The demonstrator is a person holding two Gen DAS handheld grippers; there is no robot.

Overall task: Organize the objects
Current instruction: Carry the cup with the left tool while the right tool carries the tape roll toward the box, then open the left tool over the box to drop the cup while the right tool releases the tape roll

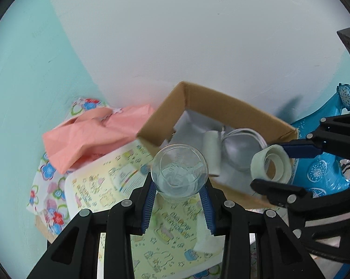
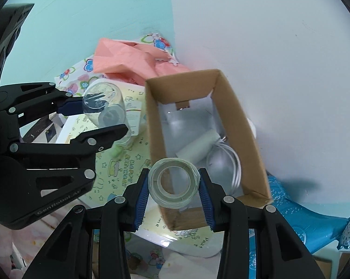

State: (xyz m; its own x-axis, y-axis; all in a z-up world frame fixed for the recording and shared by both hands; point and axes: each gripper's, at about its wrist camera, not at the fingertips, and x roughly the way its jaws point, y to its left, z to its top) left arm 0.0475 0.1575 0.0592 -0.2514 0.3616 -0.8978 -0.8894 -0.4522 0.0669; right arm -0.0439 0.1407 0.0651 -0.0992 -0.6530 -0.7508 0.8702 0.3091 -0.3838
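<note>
Clamped between the blue pads of the left gripper (image 1: 179, 181) is a clear glass cup (image 1: 179, 174), its mouth facing the camera and its walls pressed on both sides. Just to its right, the right gripper (image 2: 174, 183) is closed on a roll of clear tape (image 2: 173, 181), one pad on each side of the roll's outer face. Beyond and below the tape sits an open cardboard box (image 2: 242, 116), holding a white cylinder (image 2: 198, 147) and a coiled white cable (image 2: 233, 160). Under both grippers lies a yellow printed tray (image 1: 175, 239). Farther off to the left, against the wall corner, is a crumpled pink bag (image 1: 93, 139) on flowered cloth (image 1: 49, 172). Right of the box lies blue patterned plastic (image 2: 298, 216).
</note>
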